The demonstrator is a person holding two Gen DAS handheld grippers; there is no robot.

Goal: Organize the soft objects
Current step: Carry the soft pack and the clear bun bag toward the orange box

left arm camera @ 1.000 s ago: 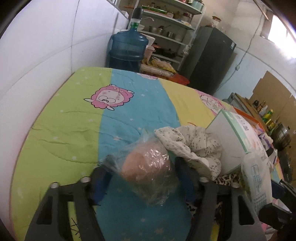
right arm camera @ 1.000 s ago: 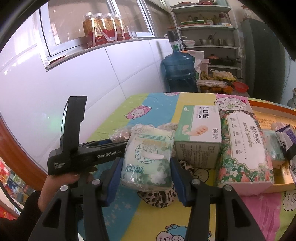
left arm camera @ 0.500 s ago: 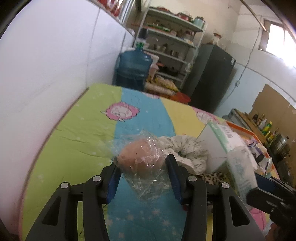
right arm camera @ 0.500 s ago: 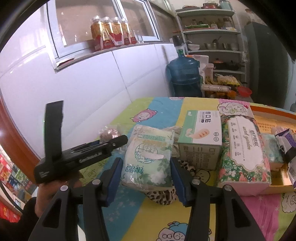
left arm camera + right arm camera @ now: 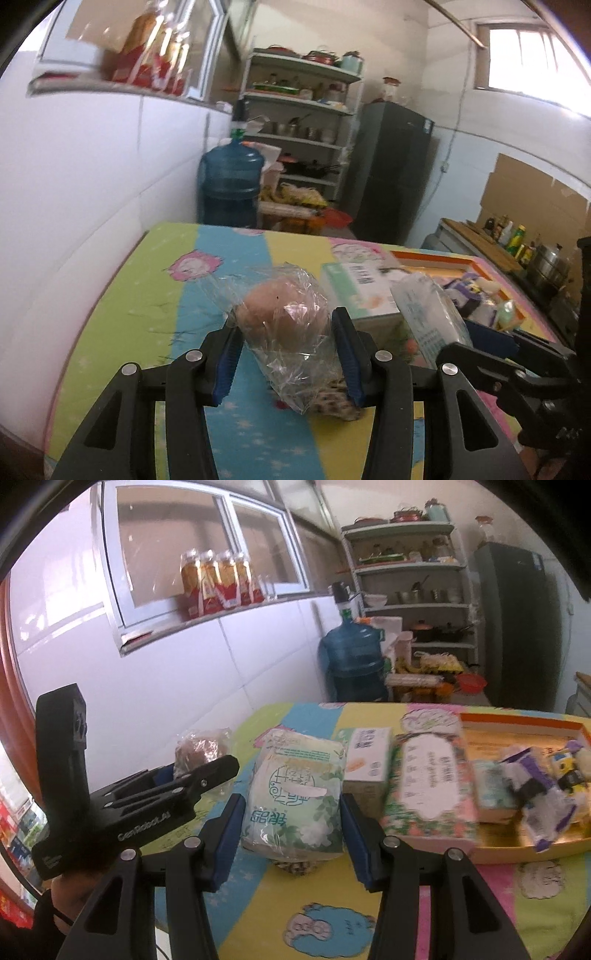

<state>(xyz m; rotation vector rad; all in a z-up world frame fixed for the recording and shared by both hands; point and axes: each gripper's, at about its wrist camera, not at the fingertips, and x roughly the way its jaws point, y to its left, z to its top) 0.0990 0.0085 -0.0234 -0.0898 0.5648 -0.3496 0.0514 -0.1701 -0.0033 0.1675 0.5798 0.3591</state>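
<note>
My left gripper (image 5: 286, 334) is shut on a clear plastic bag with a soft pinkish lump inside (image 5: 284, 310), held up above the striped cartoon sheet (image 5: 155, 295). The right wrist view shows that left gripper (image 5: 207, 771) from the side, with the bag (image 5: 201, 747) sticking out of it. My right gripper (image 5: 291, 812) is shut on a green and white soft tissue pack (image 5: 295, 794), held above the sheet. That tissue pack (image 5: 432, 314) also shows at the right of the left wrist view.
A white and green box (image 5: 369, 760) and a floral tissue pack (image 5: 428, 786) lie beside an orange tray (image 5: 524, 720) of small items. A leopard-print cloth (image 5: 299, 867) lies below the held pack. A white tiled wall runs along the left, with a blue water jug (image 5: 351, 664) behind.
The left jaws closed on the bagged lump and lifted it off the sheet, and the view tipped up. The right gripper rose a little with the tissue pack.
</note>
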